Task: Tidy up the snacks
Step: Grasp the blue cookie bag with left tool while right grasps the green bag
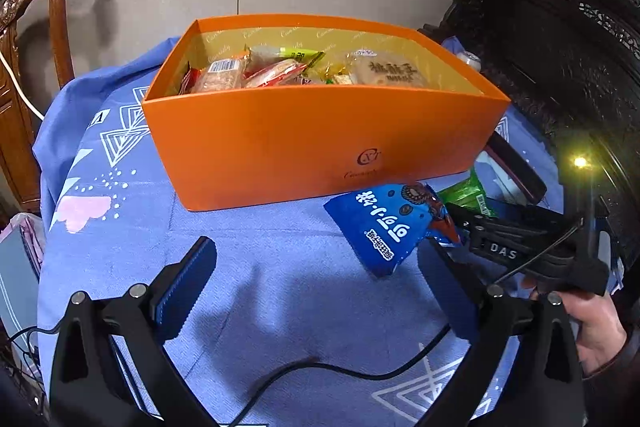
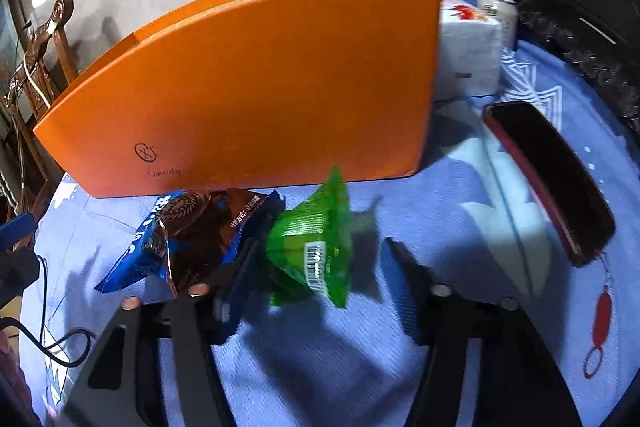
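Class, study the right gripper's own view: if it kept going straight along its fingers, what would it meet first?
Most likely the green snack packet, lying on the blue cloth between the right gripper fingers; the orange box stands further behind.

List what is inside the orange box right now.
Inside the orange box lie several wrapped snacks, including a tan biscuit pack. Whatever sits lower down is hidden by its front wall.

One orange box (image 1: pixel 304 143); one blue packet (image 1: pixel 384 227); one green packet (image 2: pixel 316 247).
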The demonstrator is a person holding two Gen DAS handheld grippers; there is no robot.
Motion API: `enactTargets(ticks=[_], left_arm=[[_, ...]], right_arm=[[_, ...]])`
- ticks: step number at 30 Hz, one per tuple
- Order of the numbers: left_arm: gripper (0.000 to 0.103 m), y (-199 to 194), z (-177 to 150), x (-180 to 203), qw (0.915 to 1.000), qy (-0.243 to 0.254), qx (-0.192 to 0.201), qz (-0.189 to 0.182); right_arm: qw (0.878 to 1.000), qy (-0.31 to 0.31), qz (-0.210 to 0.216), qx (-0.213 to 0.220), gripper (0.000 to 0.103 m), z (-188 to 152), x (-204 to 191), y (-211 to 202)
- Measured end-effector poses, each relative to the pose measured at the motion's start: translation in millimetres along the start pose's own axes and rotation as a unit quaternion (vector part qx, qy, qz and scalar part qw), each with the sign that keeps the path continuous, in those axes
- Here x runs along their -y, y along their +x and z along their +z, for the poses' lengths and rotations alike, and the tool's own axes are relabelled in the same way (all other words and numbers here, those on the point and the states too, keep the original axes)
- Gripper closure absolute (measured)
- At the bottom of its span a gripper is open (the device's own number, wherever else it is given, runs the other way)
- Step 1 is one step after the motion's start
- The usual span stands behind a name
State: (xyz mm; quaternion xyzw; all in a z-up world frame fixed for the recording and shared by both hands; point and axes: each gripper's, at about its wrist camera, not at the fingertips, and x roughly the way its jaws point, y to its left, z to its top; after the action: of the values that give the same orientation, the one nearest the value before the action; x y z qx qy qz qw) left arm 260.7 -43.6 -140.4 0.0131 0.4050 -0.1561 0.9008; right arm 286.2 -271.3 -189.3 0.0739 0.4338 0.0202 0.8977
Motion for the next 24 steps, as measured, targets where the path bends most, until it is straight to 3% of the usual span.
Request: enactTargets(ticks=[1,2,9,17,24], left_arm=[[0.004,1.2,0.4,0.1,1.0,0.0,-0.002,0.0],[0.004,2.2,1.1,0.4,1.0,-0.001,-0.005,-0.002],[0.004,11.0,19.6,14.7,0.9997,-0.002,-0.009,-0.022],[0.004,59.9,31.5,63.3,0.9958,0.008,-0.073,-0.055],[0.004,105.3,24.8,74.6,0.9912,-0.011,-0.131,-0.022]], right_arm=[[1.0,-0.003,-0.005,0.003,0.062,-0.8,-0.5,0.2],[1.0,-0.006,-0.009,0.006,0.067,-1.4,-1.3,-0.8],[0.999,0.048,0.001,0.02,0.067,-33.6,17.2,-34.3],[0.999,0.039,0.005,0.019,0.067,-64.0,16.7,-52.4],[0.999,0.046,0.014,0.026,0.067,-66.6,20.4,-51.9]])
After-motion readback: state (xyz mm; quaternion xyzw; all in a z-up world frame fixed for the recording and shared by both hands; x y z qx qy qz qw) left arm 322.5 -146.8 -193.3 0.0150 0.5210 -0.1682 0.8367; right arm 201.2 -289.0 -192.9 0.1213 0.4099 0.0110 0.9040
